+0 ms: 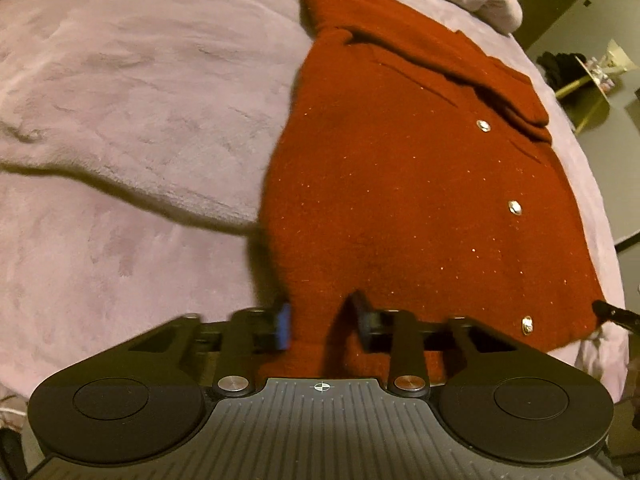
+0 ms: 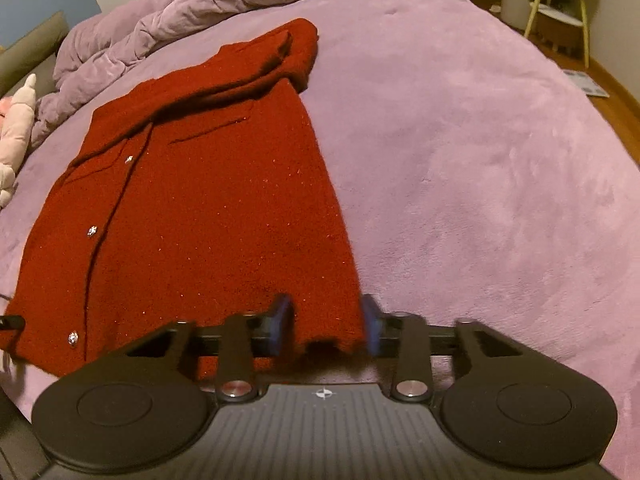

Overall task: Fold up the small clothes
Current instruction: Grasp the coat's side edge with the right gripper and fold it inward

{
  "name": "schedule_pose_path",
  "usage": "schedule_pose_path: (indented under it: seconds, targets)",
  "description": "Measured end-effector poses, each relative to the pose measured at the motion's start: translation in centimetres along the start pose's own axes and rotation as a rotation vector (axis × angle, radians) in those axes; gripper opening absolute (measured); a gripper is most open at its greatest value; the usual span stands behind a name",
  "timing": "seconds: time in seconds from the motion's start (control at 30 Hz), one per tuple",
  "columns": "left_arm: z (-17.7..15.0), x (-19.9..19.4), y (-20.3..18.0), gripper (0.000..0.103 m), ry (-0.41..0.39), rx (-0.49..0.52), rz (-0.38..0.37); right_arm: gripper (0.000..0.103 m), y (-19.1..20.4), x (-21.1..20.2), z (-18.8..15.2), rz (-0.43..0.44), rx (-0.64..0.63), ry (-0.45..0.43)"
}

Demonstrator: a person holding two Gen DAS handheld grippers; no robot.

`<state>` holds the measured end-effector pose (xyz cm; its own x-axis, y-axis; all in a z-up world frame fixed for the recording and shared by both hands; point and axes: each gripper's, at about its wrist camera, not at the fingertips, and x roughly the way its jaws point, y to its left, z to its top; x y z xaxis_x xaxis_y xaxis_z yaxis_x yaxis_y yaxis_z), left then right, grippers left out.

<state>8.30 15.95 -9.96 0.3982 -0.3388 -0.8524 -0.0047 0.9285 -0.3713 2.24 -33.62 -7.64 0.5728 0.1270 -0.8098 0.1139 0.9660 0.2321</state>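
Left wrist view: plush lilac bedspread (image 1: 120,120), softly creased; left gripper (image 1: 322,326) pinching the near hem corner of a fuzzy dark-red cardigan (image 1: 400,200) lying flat on it, round silvery buttons (image 1: 515,207) down the placket. Right wrist view: same cardigan (image 2: 208,208), sleeve folded across the top; right gripper (image 2: 326,324) pinching the opposite hem corner; rumpled lilac duvet (image 2: 180,12) behind.

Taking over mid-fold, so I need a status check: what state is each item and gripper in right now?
Red cardigan: flat on the bed, buttoned, sleeves folded across its top.
Left gripper: shut on the cardigan's hem corner.
Right gripper: shut on the other hem corner.
Purple blanket: spread under the cardigan.
Duvet: bunched at the far end.
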Motion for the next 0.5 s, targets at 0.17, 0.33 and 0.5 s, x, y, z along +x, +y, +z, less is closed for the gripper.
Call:
schedule_pose_path:
  seconds: [0.17,0.33,0.5]
  targets:
    - [0.1,0.0,-0.2,0.021,0.015,0.019,-0.024,0.025,0.2,-0.5,0.1,0.031,-0.015,0.016]
    - [0.4,0.8,-0.3,0.039,0.065,0.021,-0.075,0.036,0.5,0.7,0.5,0.077,-0.003,0.089]
    - [0.9,0.5,-0.8,0.012,0.084,0.073,-0.081,0.019,0.4,0.7,1.3,0.104,0.004,0.135]
